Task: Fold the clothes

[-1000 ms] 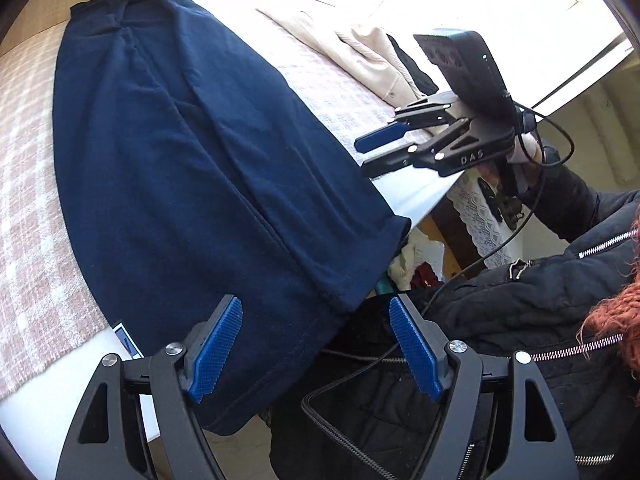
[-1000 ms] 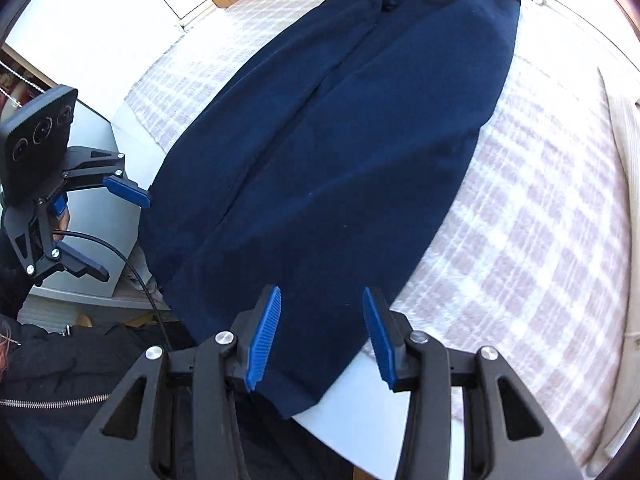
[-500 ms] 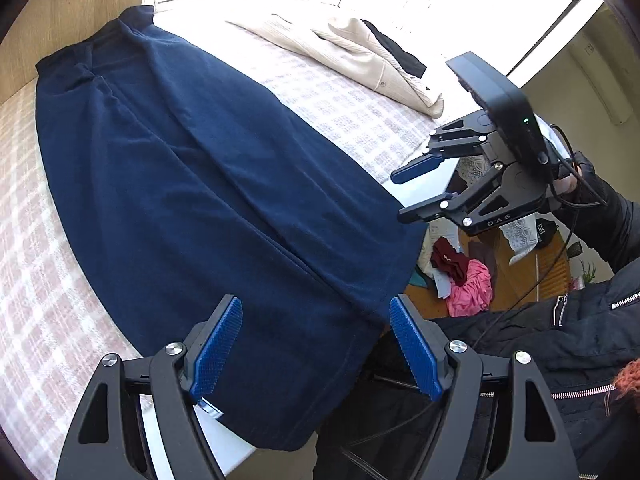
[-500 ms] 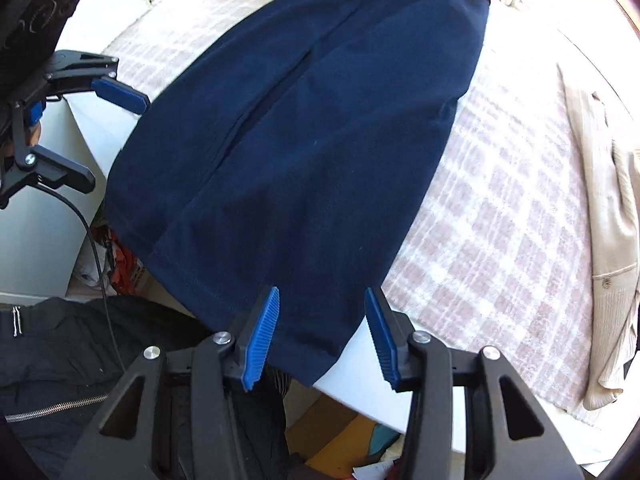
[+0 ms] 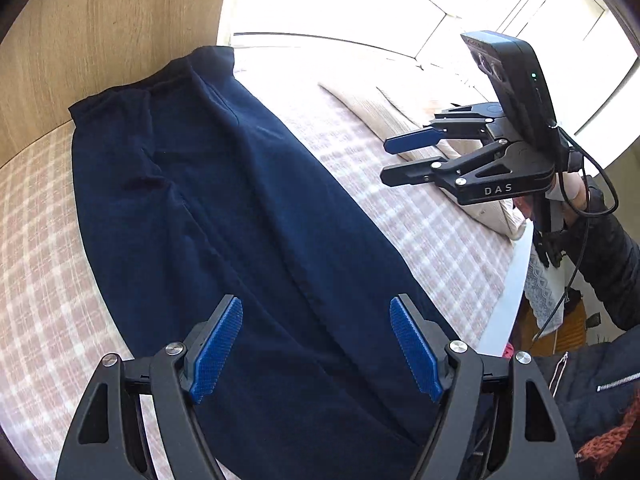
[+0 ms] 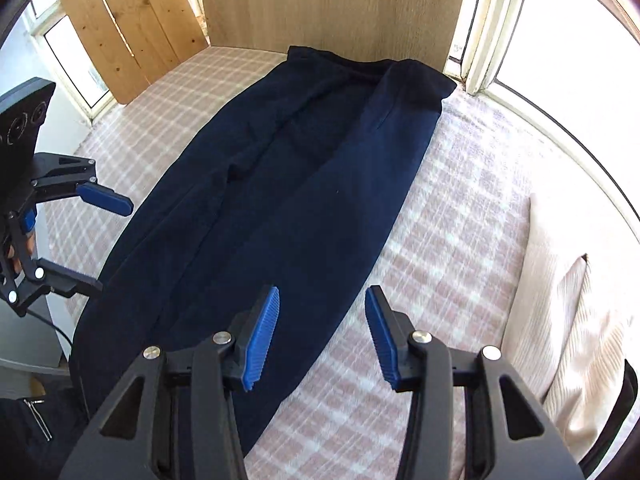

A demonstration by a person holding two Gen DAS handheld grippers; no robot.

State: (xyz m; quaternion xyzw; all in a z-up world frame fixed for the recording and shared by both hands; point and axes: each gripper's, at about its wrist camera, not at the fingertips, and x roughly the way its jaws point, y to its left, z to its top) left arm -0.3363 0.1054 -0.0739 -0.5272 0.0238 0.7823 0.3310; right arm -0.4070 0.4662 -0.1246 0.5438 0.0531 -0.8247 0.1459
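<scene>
Navy trousers [image 6: 288, 208] lie flat lengthwise on the checked cloth [image 6: 452, 240], waistband toward the wooden panel [image 6: 332, 4]. We hold the left gripper [image 5: 316, 348] and right gripper [image 6: 322, 334] above them, both spread and empty.

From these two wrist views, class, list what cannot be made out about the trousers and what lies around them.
- Trousers hems: left view, hidden behind the left tool; right view, cut off behind the right tool.
- Beige garment: right view, cut by the frame edge; left view, partly behind the right tool.
- Window area: both views, overexposed.
</scene>
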